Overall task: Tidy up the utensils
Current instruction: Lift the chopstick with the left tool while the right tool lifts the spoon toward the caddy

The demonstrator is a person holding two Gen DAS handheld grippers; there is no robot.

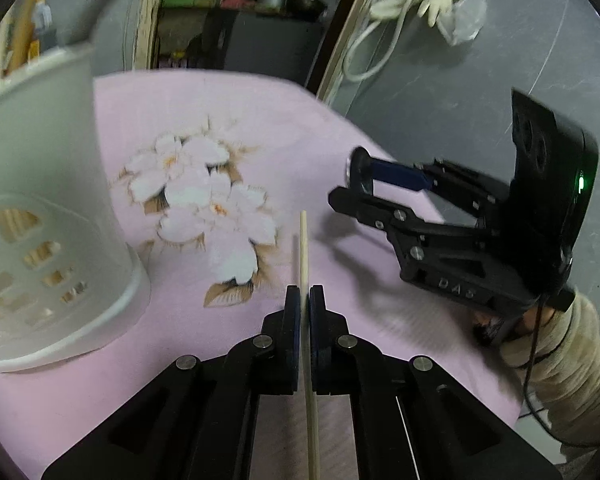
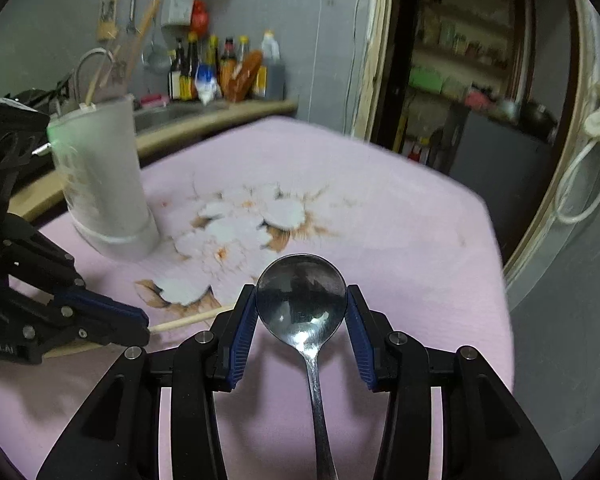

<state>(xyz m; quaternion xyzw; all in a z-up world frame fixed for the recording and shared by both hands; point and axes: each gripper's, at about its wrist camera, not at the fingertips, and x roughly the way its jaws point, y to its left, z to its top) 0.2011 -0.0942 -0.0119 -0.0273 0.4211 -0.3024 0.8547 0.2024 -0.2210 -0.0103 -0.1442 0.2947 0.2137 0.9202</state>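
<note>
Bare pink tablecloth [image 2: 400, 216] open at centre and right, white utensil holder [image 2: 100, 176] blocking the left

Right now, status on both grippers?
Left gripper shut on chopstick. Right gripper grips spoon bowl. Utensil holder upright, path clear.
</note>
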